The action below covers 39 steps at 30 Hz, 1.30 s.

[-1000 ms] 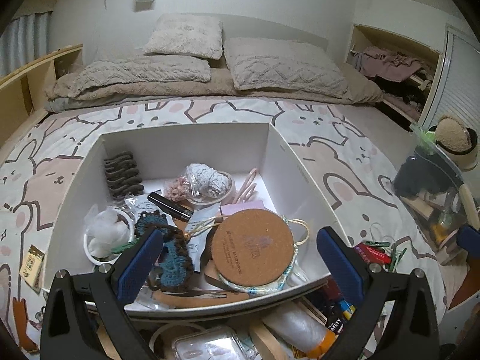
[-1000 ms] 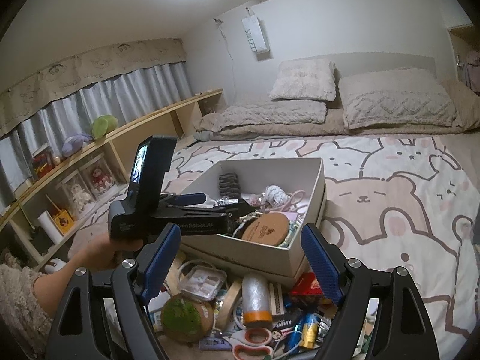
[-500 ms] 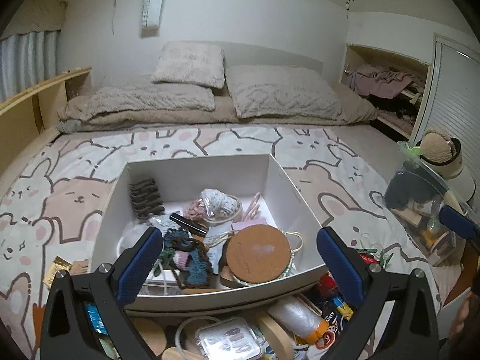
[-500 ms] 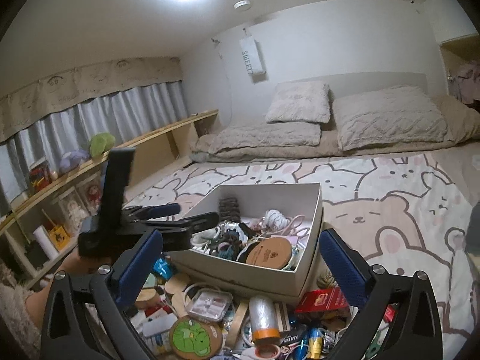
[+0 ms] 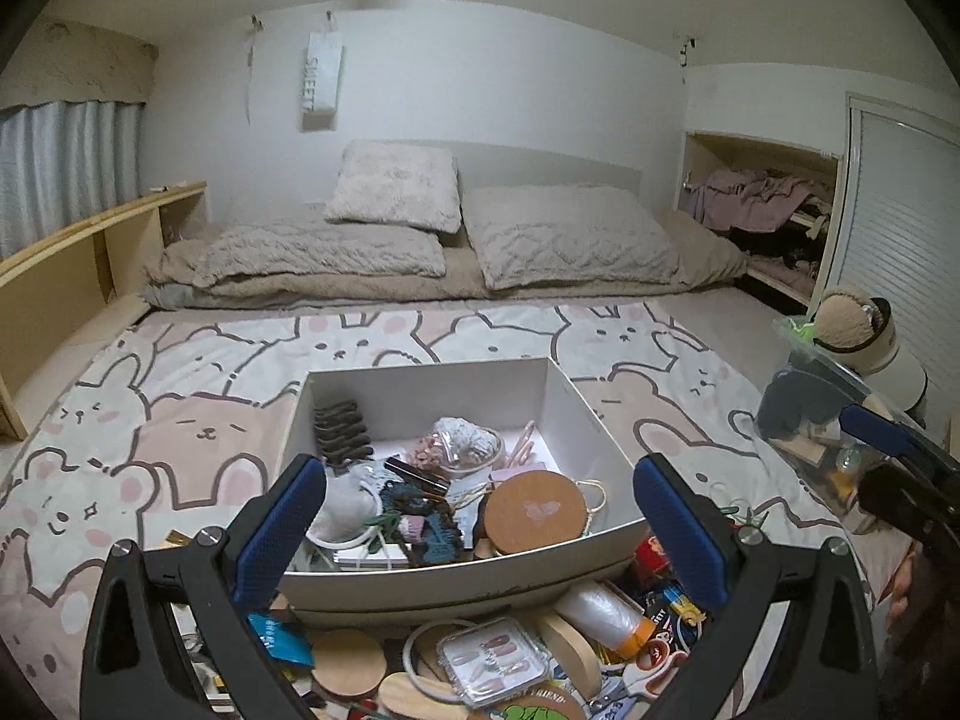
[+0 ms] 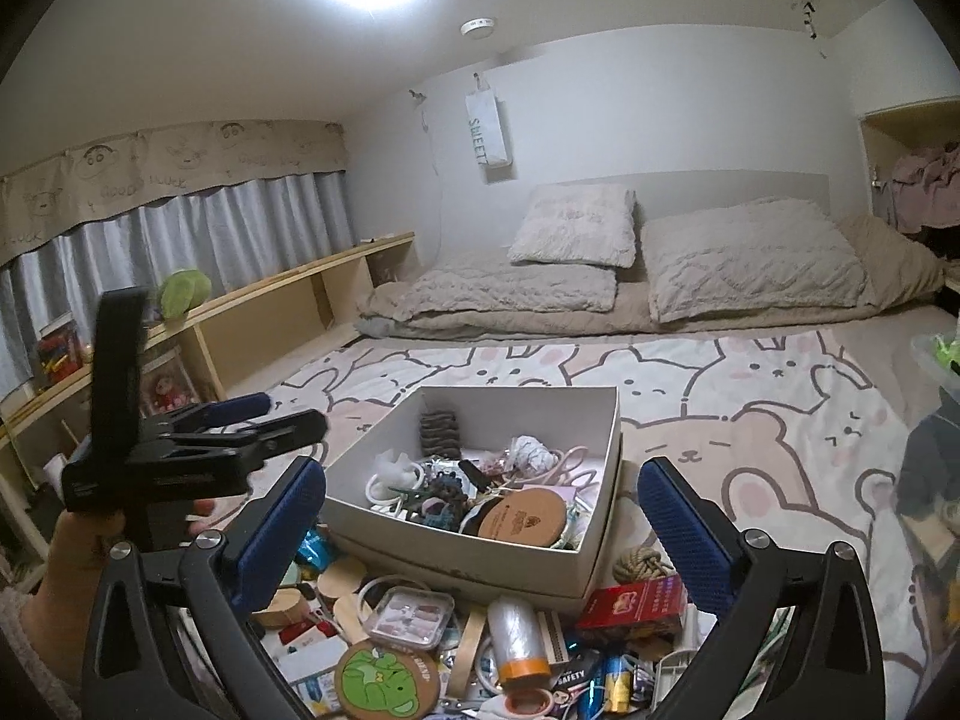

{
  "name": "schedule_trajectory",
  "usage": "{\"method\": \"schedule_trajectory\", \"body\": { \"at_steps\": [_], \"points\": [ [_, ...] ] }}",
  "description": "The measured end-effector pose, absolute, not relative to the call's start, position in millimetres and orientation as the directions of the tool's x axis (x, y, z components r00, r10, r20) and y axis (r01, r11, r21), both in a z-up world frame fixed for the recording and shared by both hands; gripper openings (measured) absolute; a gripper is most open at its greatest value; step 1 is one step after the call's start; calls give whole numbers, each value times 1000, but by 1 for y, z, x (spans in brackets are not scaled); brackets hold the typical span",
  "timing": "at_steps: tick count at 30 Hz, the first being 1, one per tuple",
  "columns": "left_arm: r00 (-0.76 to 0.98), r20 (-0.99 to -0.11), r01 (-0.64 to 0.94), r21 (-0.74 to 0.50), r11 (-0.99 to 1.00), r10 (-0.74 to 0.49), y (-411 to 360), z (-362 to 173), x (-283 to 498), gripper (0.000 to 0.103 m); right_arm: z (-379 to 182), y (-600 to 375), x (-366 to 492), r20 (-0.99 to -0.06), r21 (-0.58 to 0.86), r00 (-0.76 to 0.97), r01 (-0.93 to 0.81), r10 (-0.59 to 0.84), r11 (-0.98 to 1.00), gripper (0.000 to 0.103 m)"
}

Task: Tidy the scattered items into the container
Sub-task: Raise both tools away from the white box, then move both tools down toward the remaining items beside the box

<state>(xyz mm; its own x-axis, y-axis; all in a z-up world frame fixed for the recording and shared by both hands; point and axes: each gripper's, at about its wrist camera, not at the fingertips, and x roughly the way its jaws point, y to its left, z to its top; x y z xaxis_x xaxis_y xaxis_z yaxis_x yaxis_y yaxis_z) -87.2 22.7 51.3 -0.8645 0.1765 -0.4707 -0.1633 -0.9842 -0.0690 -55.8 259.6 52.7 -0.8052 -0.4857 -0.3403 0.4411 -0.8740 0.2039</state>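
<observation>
A white box [image 5: 588, 414] sits on the bunny-print bed cover and holds a cork coaster [image 5: 534, 510], a black hair claw [image 5: 339, 429] and several small accessories. In front of it lies a scattered pile: a clear nail case [image 5: 492, 660], a plastic roll with an orange cap [image 6: 516, 630], a green frog coaster [image 6: 384, 678], a red packet [image 6: 636, 600] and a rope knot [image 6: 639, 561]. My left gripper [image 5: 478, 468] is open and empty, above the pile and facing the box. My right gripper [image 6: 480, 468] is also wide open and empty, behind the pile. A hand holds the left gripper [image 6: 240, 420] left of the box.
A clear plastic bin [image 5: 822, 420] with a plush toy and a visor stands at the right. A low wooden shelf [image 6: 270, 324] runs along the left wall. Pillows [image 5: 570, 234] and folded bedding lie at the far end of the bed.
My left gripper has pulled back and risen, so the box looks smaller and more of the pile shows. My right gripper's jaws have spread wider and it has lifted slightly.
</observation>
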Motion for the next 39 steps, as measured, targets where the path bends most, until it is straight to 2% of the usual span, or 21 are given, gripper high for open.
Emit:
{"method": "schedule_trajectory", "body": {
  "at_steps": [19, 31, 39],
  "points": [
    [-911, -391, -122, -48, -991, 131, -8, 75, -26, 103, 69, 267, -12, -276, 167, -854, 410, -441, -897, 103],
    [-940, -336, -76, 23, -997, 64, -19, 74, -4, 103, 61, 277, 1, -284, 114, -869, 389, -405, -914, 103],
    [-923, -378, -89, 17, -996, 76, -24, 46, 0, 103, 44, 284, -3, -314, 119, -865, 372, -390, -921, 103]
  ]
}}
